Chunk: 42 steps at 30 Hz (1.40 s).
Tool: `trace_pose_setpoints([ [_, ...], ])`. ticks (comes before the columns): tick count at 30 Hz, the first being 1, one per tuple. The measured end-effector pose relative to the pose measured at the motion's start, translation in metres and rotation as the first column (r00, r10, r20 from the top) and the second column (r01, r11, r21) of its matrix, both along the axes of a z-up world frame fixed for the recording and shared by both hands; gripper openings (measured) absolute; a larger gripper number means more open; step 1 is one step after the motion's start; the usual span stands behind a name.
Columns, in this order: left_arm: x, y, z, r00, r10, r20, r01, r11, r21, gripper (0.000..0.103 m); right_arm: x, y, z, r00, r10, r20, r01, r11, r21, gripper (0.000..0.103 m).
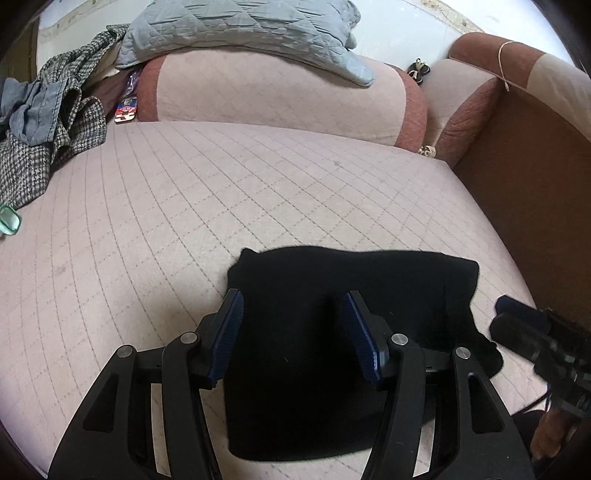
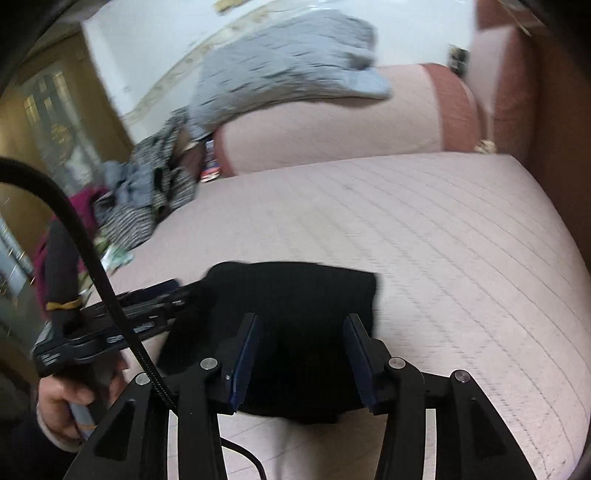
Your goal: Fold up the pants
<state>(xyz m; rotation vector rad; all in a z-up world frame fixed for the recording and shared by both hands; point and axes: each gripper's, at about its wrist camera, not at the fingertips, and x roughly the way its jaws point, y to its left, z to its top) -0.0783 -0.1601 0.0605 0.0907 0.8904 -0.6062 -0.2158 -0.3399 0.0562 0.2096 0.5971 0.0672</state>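
The black pants (image 1: 332, 295) lie folded into a compact rectangle on the pink quilted sofa seat (image 1: 184, 206). My left gripper (image 1: 293, 306) is open above the pants, its blue pads apart and holding nothing. My right gripper (image 2: 303, 332) is also open and empty, over the near edge of the pants (image 2: 295, 295). The right gripper shows at the right edge of the left wrist view (image 1: 517, 317). The left gripper shows at the left of the right wrist view (image 2: 155, 295), beside the pants' left edge. The right wrist view is blurred.
A pile of checked and grey clothes (image 1: 44, 129) lies at the seat's left. A grey quilted cushion (image 1: 240, 33) rests on the sofa back (image 1: 258, 96). The brown armrest (image 1: 517, 177) bounds the right side. A black cable (image 2: 74, 229) crosses the right wrist view.
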Motion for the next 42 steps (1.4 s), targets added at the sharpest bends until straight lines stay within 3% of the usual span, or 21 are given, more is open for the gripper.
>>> trace_pose_setpoints([
  [7,-0.013,0.002,-0.003,1.0,-0.001,-0.015,0.001,1.0,0.002,0.057,0.004,0.014,-0.02,0.997,-0.011,-0.073,0.006,0.998,-0.067,0.045],
  [14,-0.016,0.005,-0.011,1.0,0.011,-0.023,-0.01,1.0,0.017,0.057,0.009,-0.003,-0.039,0.991,-0.051,-0.125,0.051,0.999,-0.003,0.045],
  [24,-0.017,0.011,-0.013,0.999,-0.002,-0.041,0.003,1.0,0.009,0.057,0.002,-0.011,-0.042,0.994,-0.053,-0.094,0.057,0.997,0.049,0.045],
  [30,-0.017,0.03,-0.006,1.0,0.014,0.019,-0.014,0.999,0.04,0.057,-0.01,-0.011,-0.027,0.996,-0.077,-0.055,0.077,0.997,0.004,0.045],
  [42,-0.015,0.037,-0.008,1.0,0.029,-0.002,-0.029,0.999,0.028,0.057,-0.003,-0.016,-0.026,0.992,-0.103,-0.073,0.105,0.994,0.013,0.046],
])
